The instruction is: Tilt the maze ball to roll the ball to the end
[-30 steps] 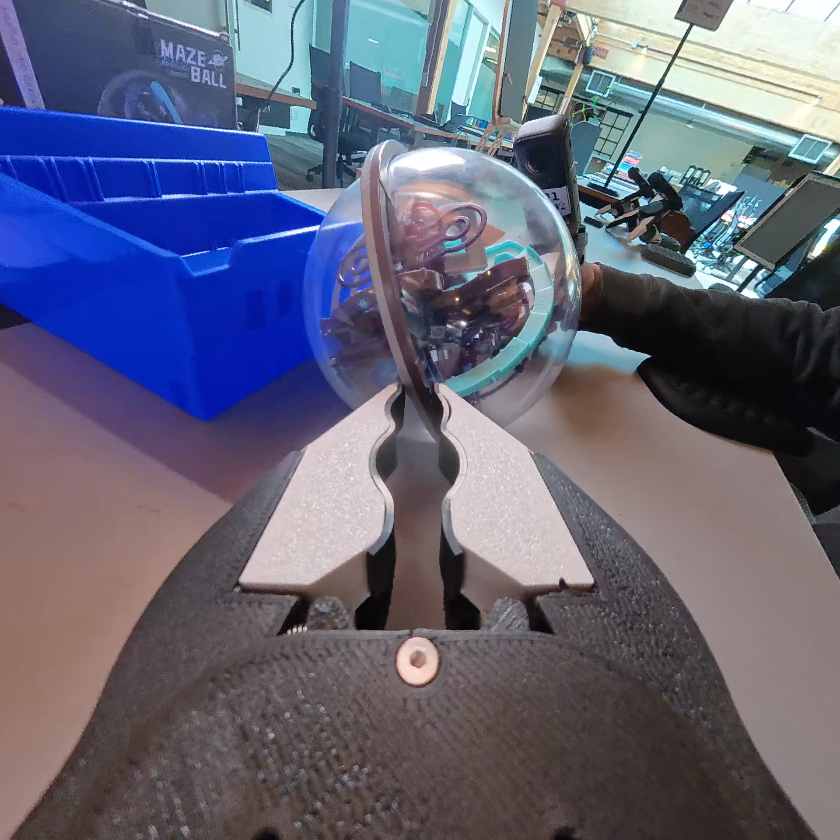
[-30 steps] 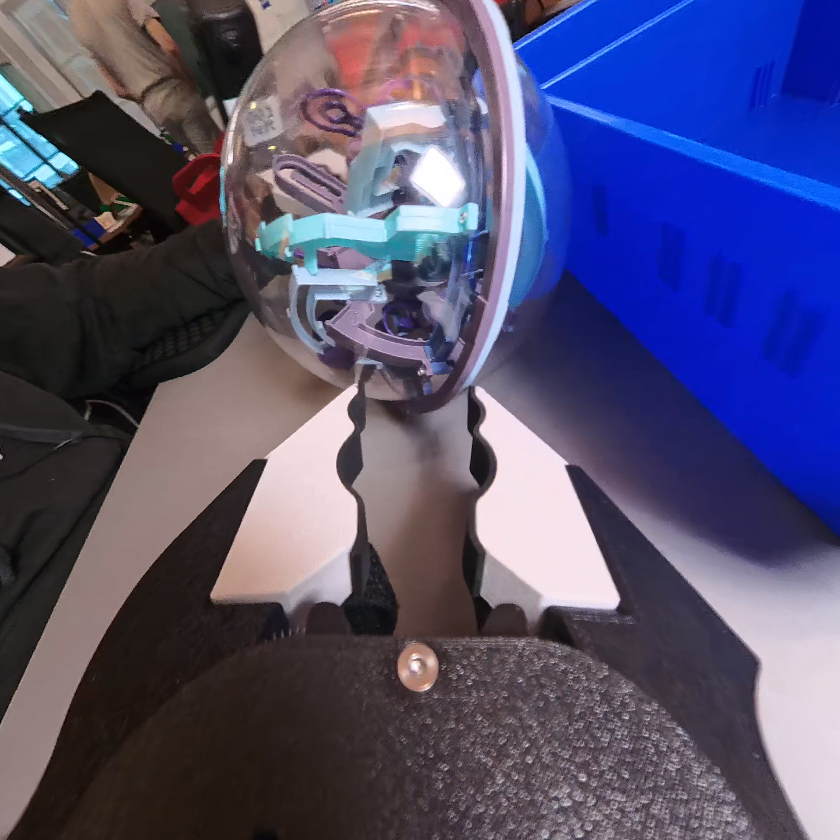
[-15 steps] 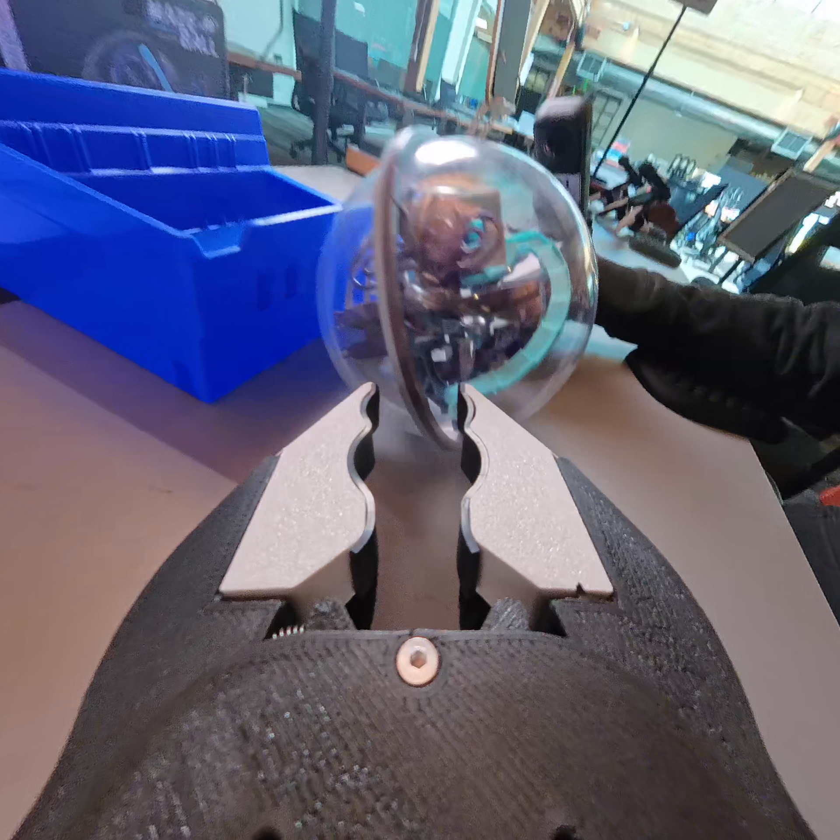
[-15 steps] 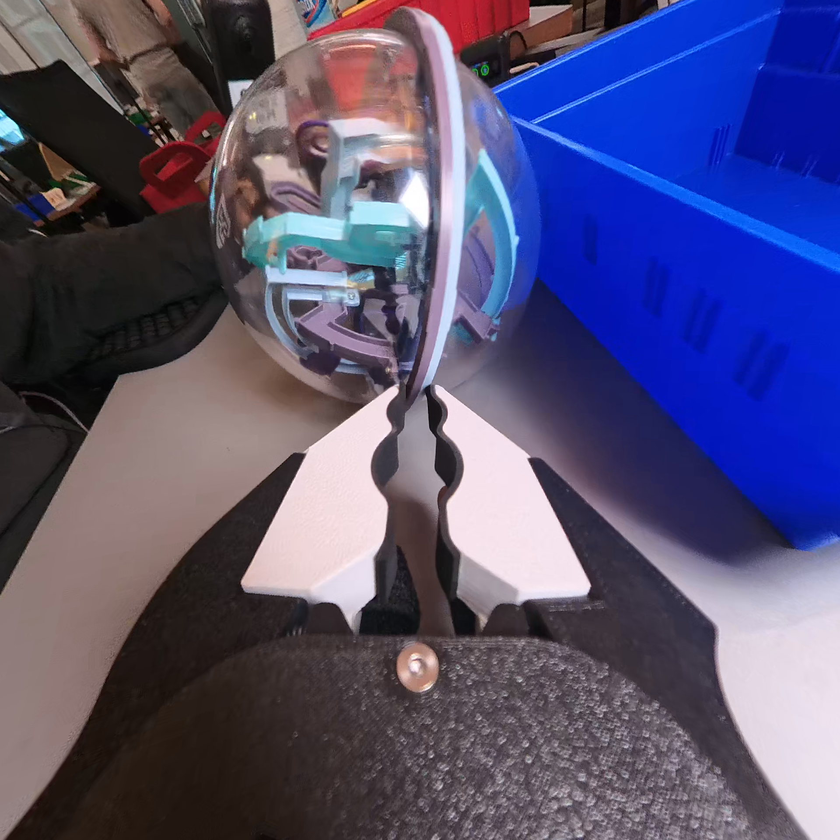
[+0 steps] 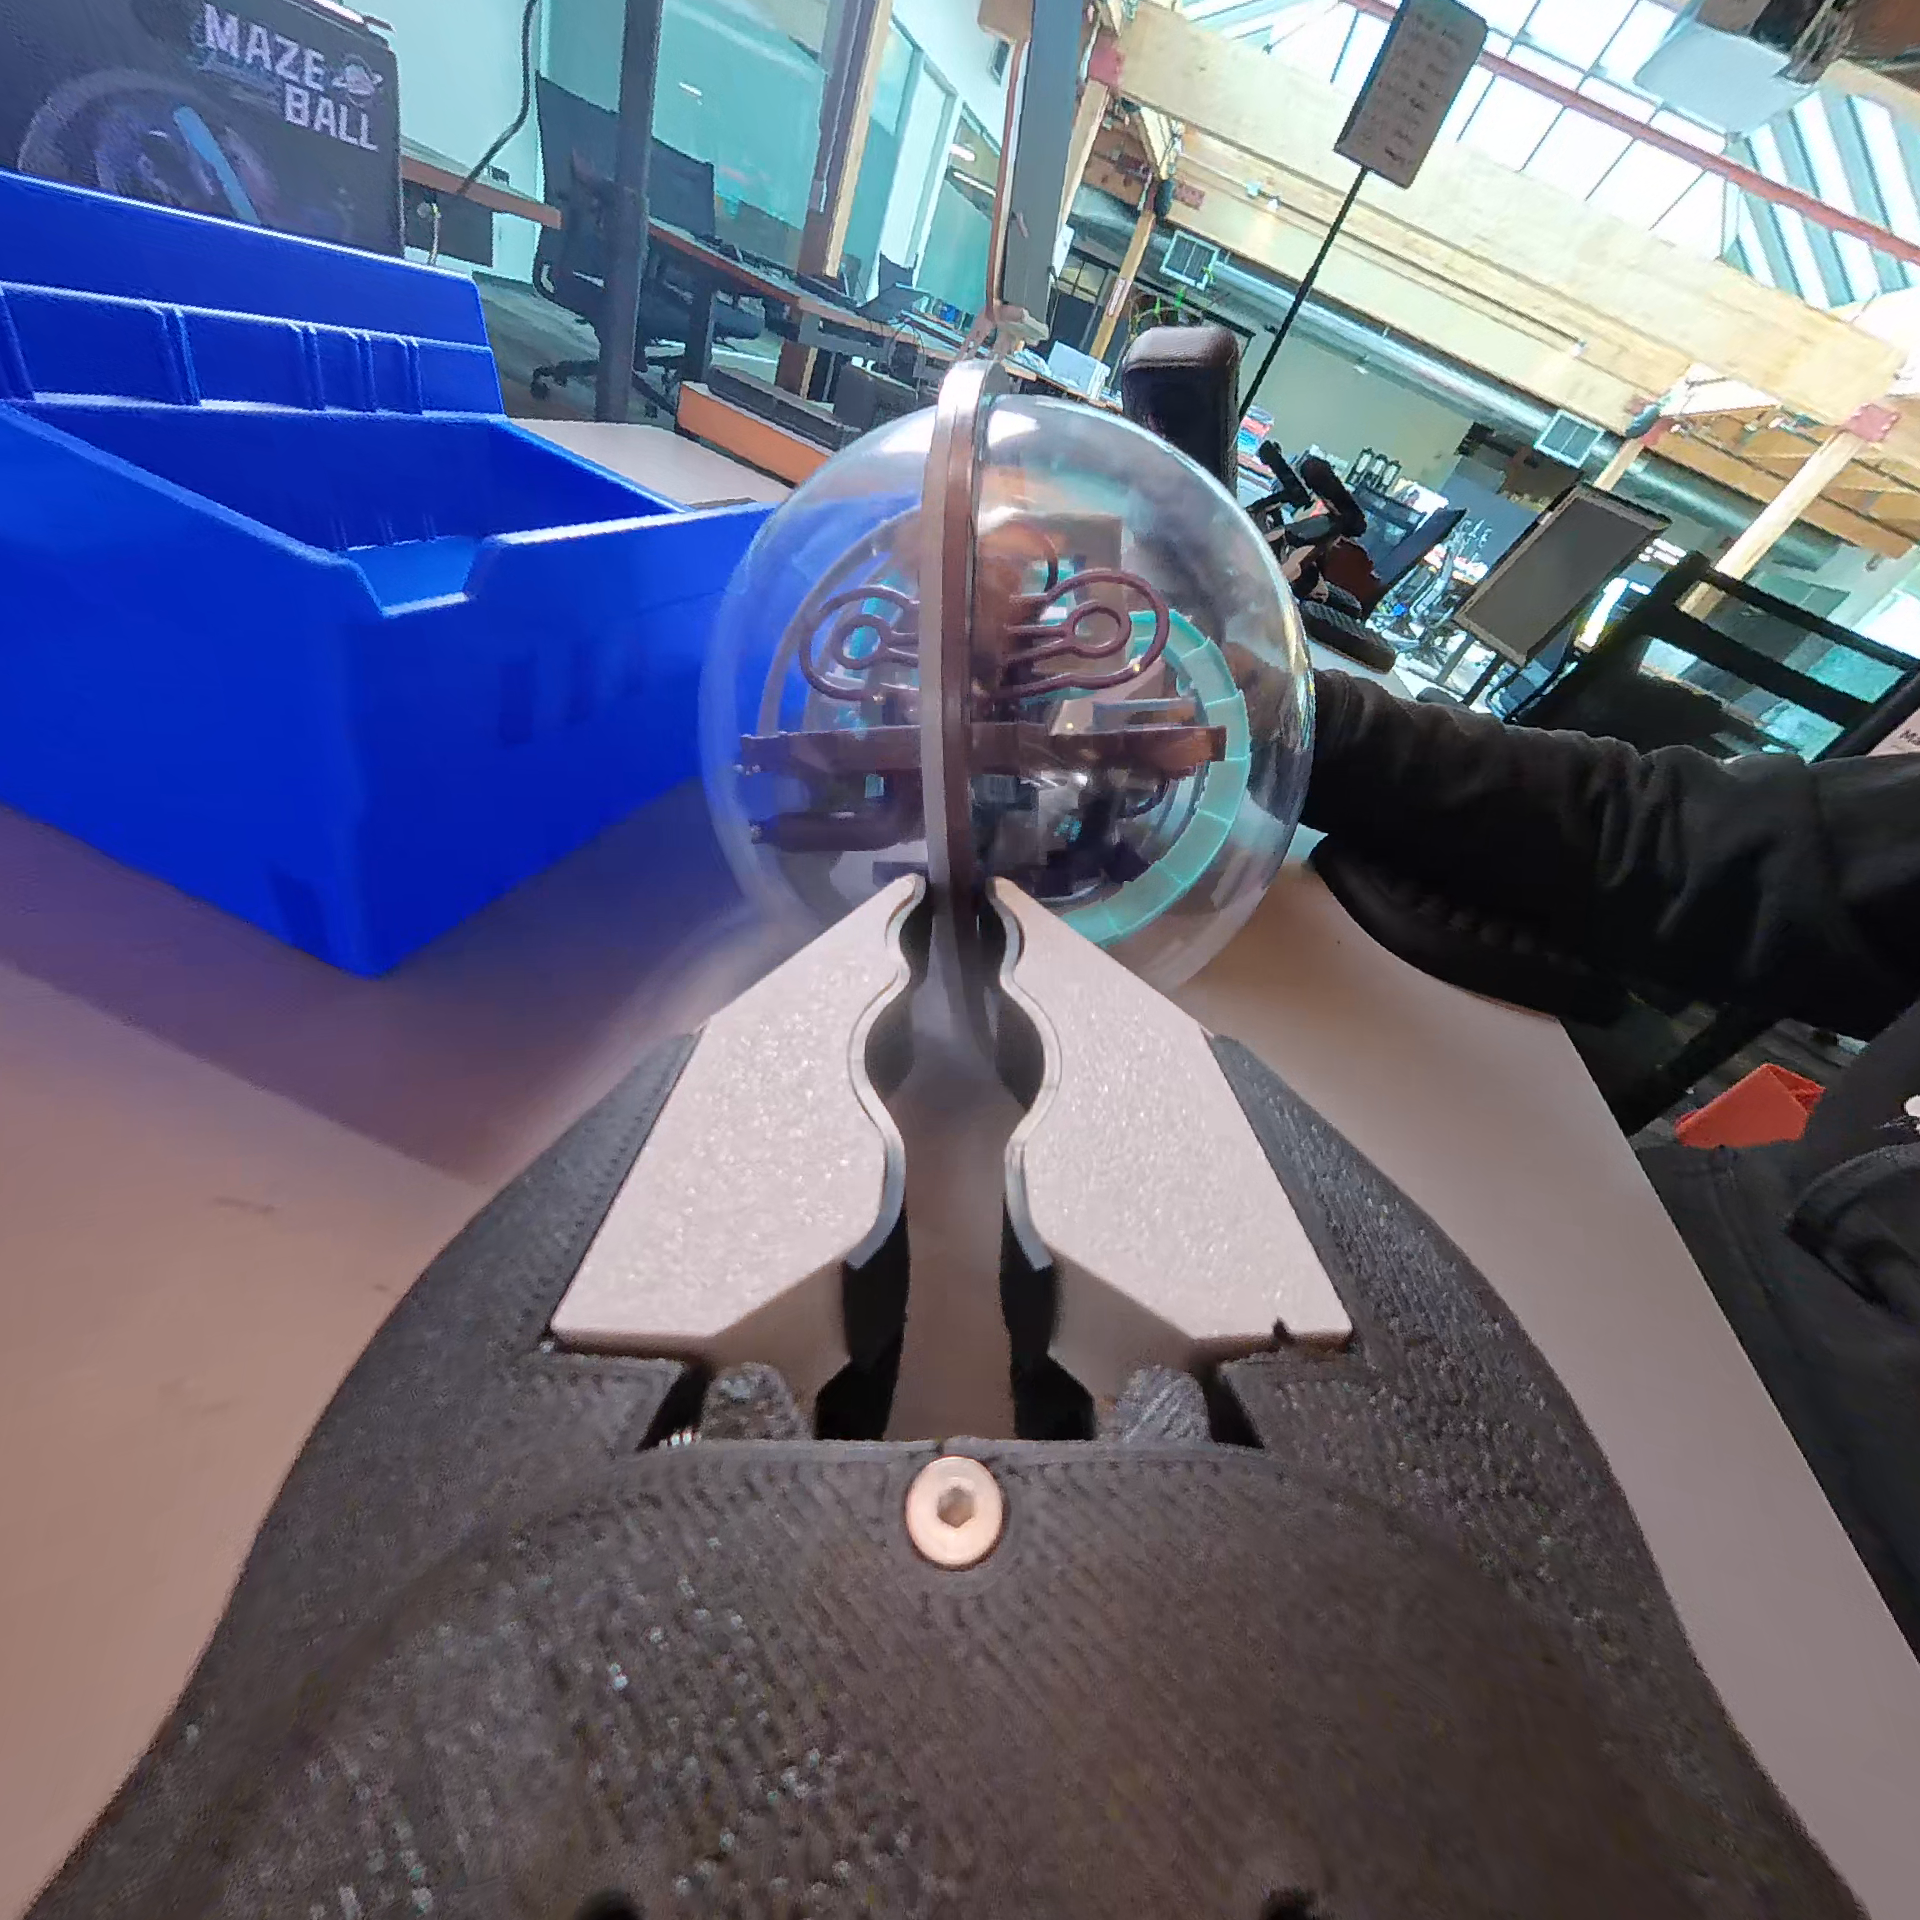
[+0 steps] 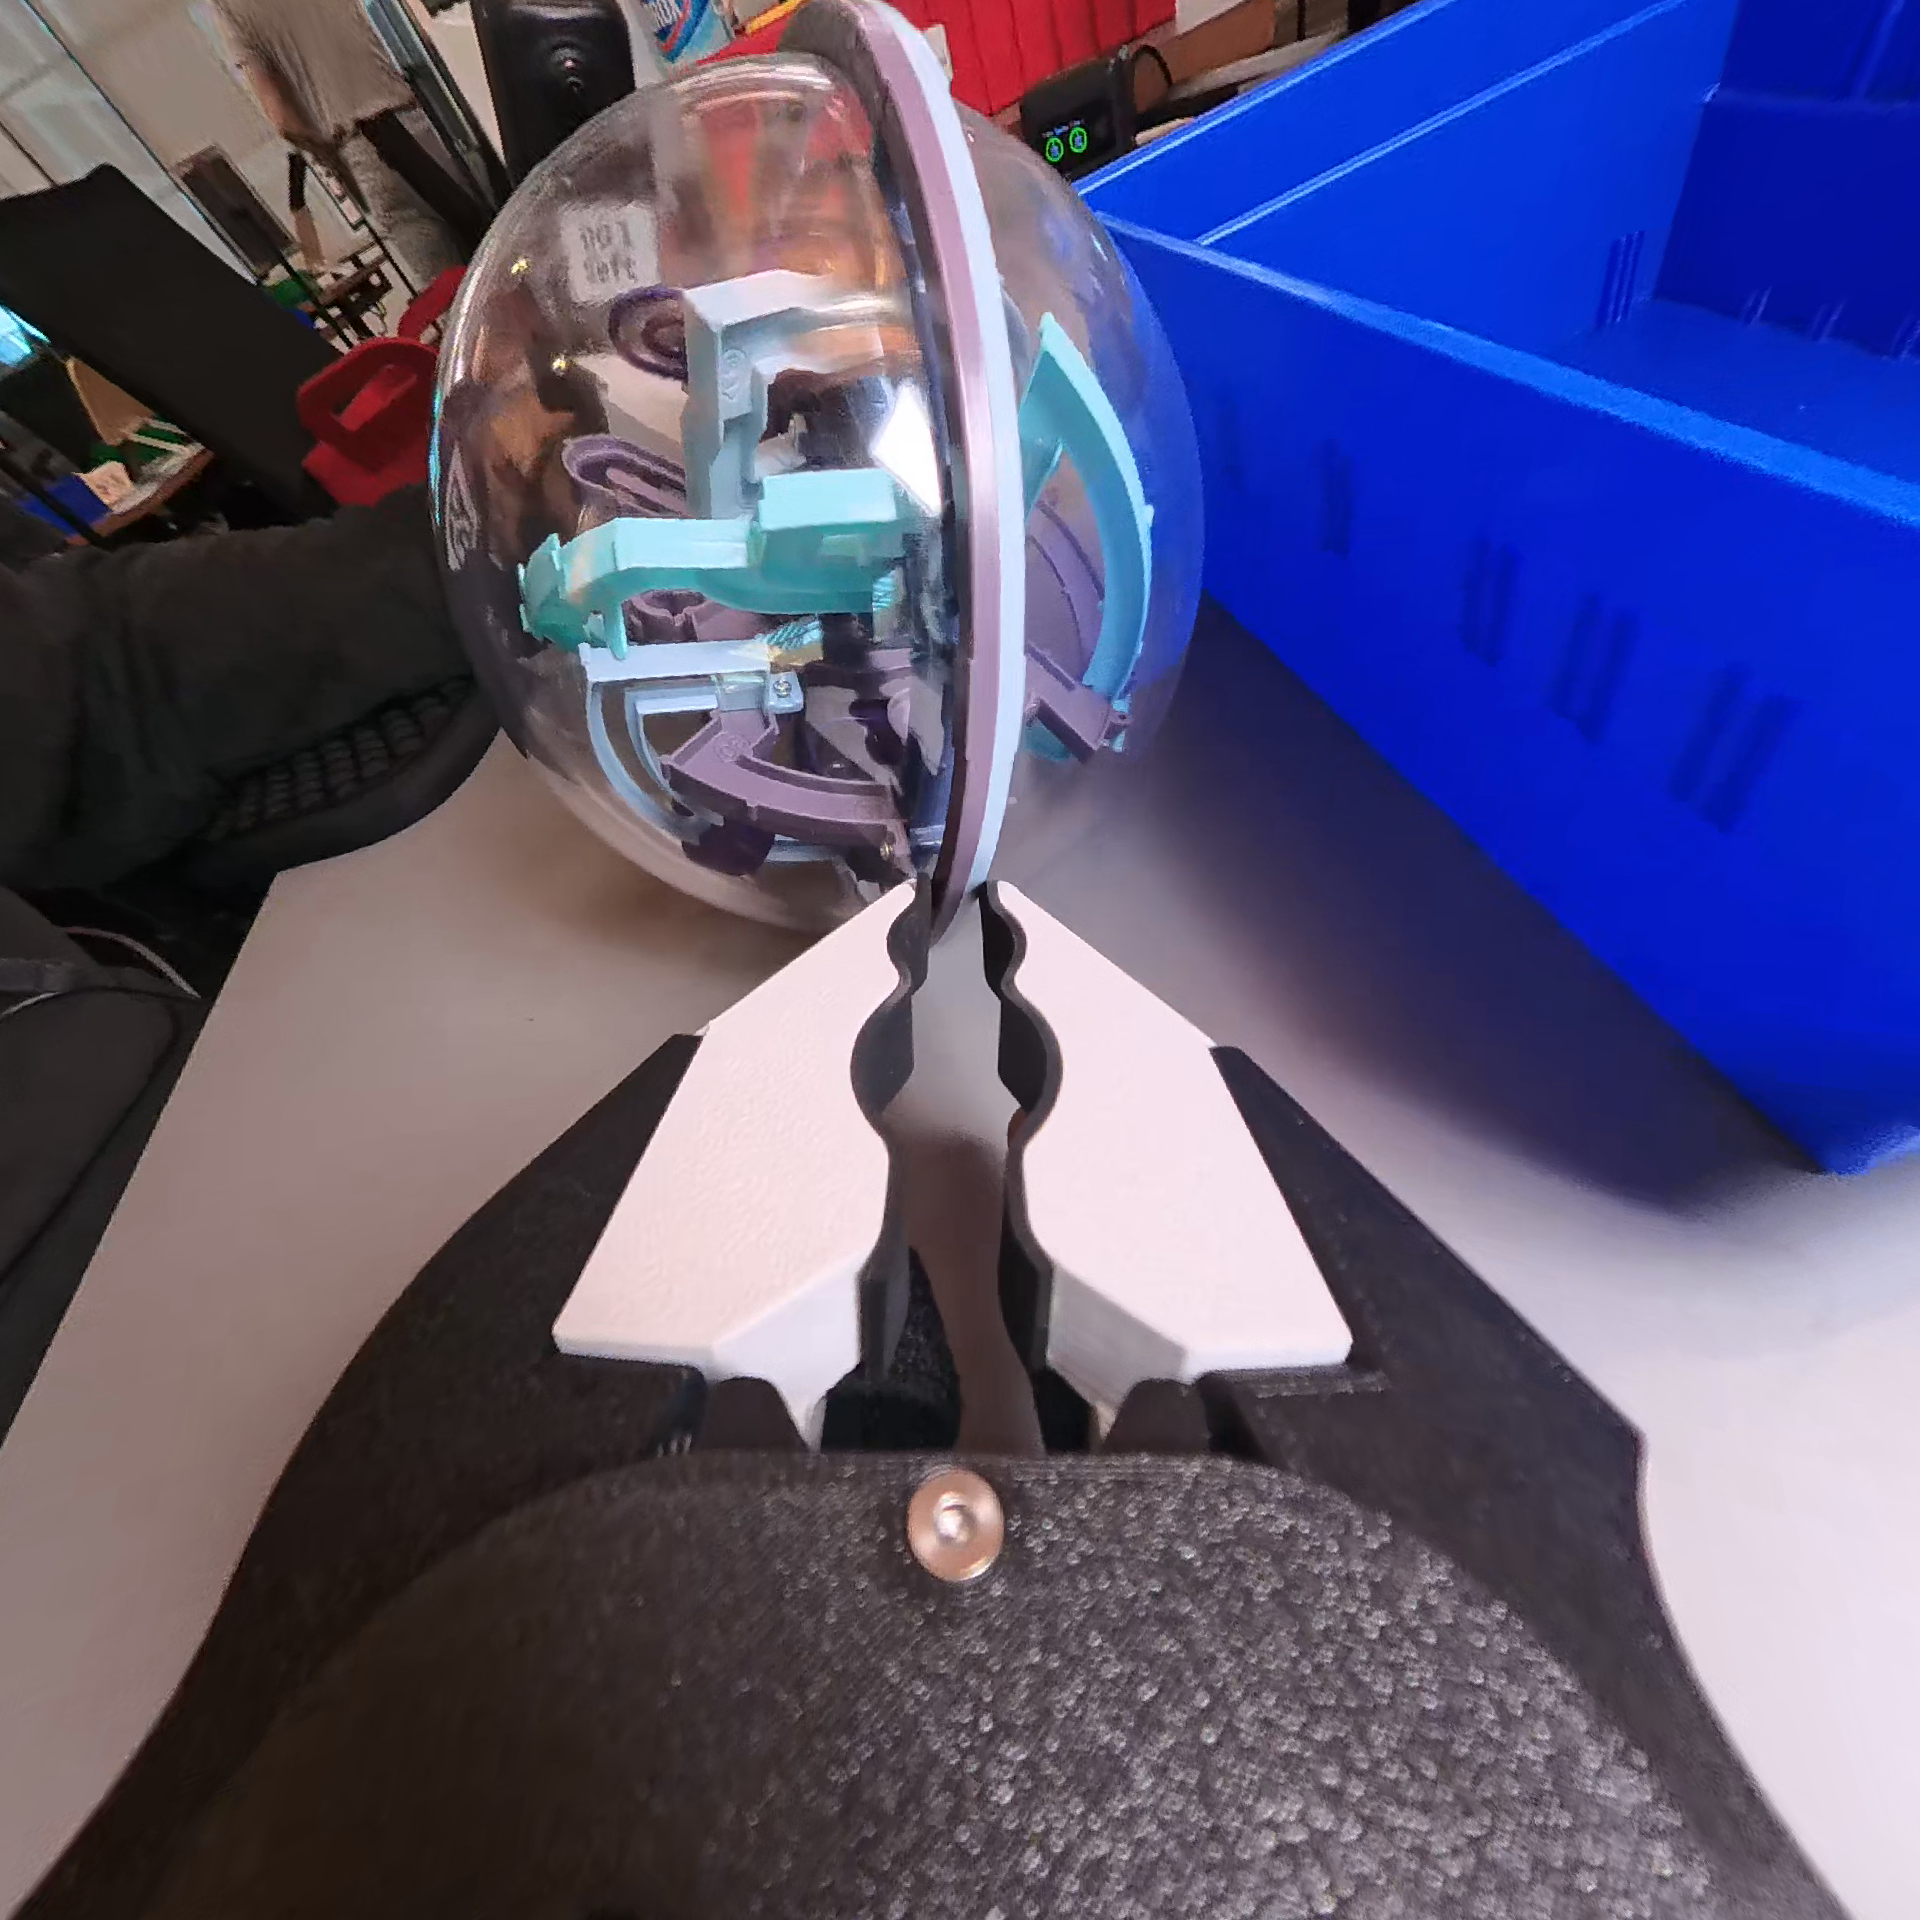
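The maze ball (image 5: 1049,686) is a clear sphere with purple and teal tracks inside and a purple rim around its middle. It sits low over the beige table (image 5: 208,1195). My left gripper (image 5: 954,899) is shut on the bottom of the rim, which stands upright between its fingers. In the right wrist view the maze ball (image 6: 748,499) shows from the other side, and my right gripper (image 6: 951,899) is shut on the rim, which leans slightly left. I cannot pick out the small ball inside.
A big blue bin (image 5: 260,623) stands beside the ball, also in the right wrist view (image 6: 1558,499). The maze ball's dark box (image 5: 197,114) stands behind it. A black sleeve (image 5: 1579,842) reaches in from the right, and another black sleeve (image 6: 208,644) from the left.
My left gripper let go of the rim, then shut on it again. My right gripper went from open to shut on the rim. The ball turned, so its rim now stands nearly upright.
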Demonstrator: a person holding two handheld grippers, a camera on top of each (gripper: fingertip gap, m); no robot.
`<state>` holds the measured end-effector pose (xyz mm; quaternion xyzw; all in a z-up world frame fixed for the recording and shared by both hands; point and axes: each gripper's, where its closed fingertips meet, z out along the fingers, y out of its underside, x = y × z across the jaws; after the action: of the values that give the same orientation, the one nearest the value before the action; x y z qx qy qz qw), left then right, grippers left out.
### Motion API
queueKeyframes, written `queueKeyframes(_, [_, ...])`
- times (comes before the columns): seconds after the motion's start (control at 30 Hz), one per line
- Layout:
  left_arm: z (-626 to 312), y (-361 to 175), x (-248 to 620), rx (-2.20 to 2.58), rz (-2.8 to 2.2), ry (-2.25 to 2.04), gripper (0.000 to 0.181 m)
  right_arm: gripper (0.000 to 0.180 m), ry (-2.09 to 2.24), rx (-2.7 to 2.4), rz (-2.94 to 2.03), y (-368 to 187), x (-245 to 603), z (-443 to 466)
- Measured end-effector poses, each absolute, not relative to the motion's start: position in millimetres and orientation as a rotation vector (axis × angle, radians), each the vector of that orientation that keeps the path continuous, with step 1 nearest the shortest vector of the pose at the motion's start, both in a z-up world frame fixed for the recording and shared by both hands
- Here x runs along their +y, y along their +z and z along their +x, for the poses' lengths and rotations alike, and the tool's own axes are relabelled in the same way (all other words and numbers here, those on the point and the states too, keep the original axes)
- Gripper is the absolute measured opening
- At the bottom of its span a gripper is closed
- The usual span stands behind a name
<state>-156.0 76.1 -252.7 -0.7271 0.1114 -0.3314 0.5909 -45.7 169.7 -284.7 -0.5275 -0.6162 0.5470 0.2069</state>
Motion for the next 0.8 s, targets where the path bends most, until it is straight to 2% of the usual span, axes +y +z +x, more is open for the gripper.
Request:
queueKeyframes(0.2, [-156.9,-251.5,74.0,0.295,-1.686,-0.667,0.007,0.006,1.504,-1.681,-1.389,-275.3,167.1,-44.4])
queueKeyframes(0.4, [-151.6,-227.3,71.1,0.351,-1.598,-0.562,0.007,0.006,1.51,-1.546,-1.222,-225.4,169.4,-41.4])
queueKeyframes(0.63, [-148.7,-182.3,66.9,0.386,-1.447,-0.435,0.008,0.006,1.431,-1.472,-1.039,-159.1,161.2,-35.9])
queueKeyframes(0.8, [-149.4,-129.9,56.9,0.416,-1.321,-0.339,0.008,0.006,1.401,-1.459,-0.926,-125.7,150.1,-33.1])
